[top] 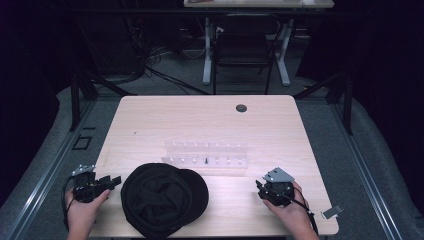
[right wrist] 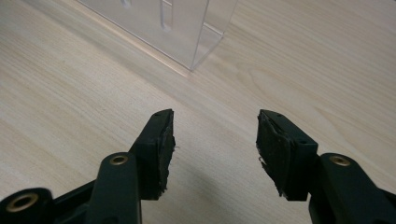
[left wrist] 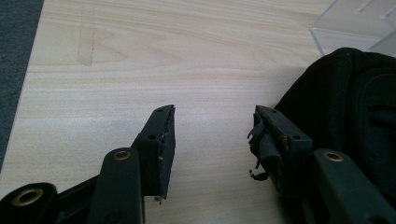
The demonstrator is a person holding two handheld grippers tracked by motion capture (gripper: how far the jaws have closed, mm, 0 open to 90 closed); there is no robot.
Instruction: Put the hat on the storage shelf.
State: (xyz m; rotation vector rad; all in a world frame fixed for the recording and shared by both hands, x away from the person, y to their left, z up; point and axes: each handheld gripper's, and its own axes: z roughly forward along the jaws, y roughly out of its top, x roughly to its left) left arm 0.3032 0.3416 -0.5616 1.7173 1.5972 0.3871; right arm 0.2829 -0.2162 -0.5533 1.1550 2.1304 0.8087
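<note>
Black cap (top: 164, 199) on wooden table (top: 200, 120)

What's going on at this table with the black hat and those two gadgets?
A person sits at a wooden table with a handheld gripper in each hand. The left gripper rests just left of a black hat, its jaws open and empty, with the hat beside one jaw. The right gripper rests to the hat's right, also open and empty, pointing toward a clear plastic rack behind the hat. Nothing is being held yet.
</note>
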